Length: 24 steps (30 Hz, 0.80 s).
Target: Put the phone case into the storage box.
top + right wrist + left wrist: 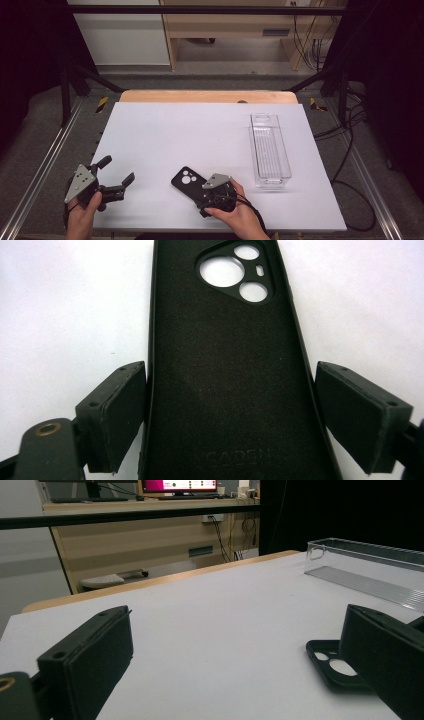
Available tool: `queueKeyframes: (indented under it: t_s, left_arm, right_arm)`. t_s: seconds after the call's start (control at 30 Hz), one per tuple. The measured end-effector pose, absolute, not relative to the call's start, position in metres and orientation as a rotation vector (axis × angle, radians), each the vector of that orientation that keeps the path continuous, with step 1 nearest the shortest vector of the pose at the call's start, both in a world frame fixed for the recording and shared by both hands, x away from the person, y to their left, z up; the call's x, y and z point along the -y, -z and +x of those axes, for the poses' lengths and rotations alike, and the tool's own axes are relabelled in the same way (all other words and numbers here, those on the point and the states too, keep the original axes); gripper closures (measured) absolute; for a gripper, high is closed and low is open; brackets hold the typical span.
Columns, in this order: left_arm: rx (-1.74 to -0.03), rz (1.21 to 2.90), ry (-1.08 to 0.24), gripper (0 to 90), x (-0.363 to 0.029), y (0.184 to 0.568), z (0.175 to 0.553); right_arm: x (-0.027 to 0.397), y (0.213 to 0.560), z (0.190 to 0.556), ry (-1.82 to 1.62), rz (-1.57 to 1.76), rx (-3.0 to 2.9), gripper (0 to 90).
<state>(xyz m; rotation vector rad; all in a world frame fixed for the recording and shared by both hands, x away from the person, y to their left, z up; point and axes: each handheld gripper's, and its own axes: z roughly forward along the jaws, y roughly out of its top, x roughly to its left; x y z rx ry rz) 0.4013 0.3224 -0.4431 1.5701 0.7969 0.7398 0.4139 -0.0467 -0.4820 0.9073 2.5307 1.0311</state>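
Black silicone phone case (225,370) lies flat on the white table (165,135), inside face up, camera holes toward the far end, near the front edge & a bit right of centre. Right gripper (230,410) is lowered over its near end, one jaw on each long side of the case. Left pad looks to be touching the case's edge; right pad is apart from the other edge, w/ a strip of table visible between. So jaws are fairly wide around the case & not clamped on it. I judge that the hand is placed like this to squeeze the case by its narrow width, which is the easiest way to lift such a thin, flexible thing.

Left gripper (116,176) rests at the front left, well apart from the case, jaws wide w/ nothing between; probably it waits.

Clear plastic bin (270,150) stands at the right side, long & narrow, nothing visible inside; probably the case goes there.

Count: 1 case, 1 bin, 2 grippers.
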Motion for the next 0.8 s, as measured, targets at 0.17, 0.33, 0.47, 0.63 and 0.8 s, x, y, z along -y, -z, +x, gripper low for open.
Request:
queueKeyframes:
  t_s: [0.17, 0.33, 0.47, 0.63, 0.8]
  left_arm:
    - [-0.797, 1.571, -0.738, 1.0, -0.322, 0.443, 0.401]
    - [-0.801, 1.564, -0.735, 1.0, -0.322, 0.443, 0.401]
    - [-0.803, 1.565, -0.730, 1.0, -0.322, 0.443, 0.401]
    - [-0.800, 1.565, -0.723, 1.0, -0.321, 0.443, 0.401]
    - [-0.806, 1.568, -0.718, 1.1, -0.320, 0.443, 0.401]
  right_arm:
    - [0.051, 0.481, 0.416, -1.054, 0.947, -2.524, 16.1]
    - [0.055, 0.476, 0.417, -1.073, 0.959, -2.488, 16.0]
    - [0.058, 0.474, 0.418, -1.073, 0.966, -2.459, 16.1]
    - [0.060, 0.471, 0.419, -1.062, 0.968, -2.440, 16.4]
    - [0.063, 0.465, 0.418, -1.090, 0.968, -2.394, 16.6]
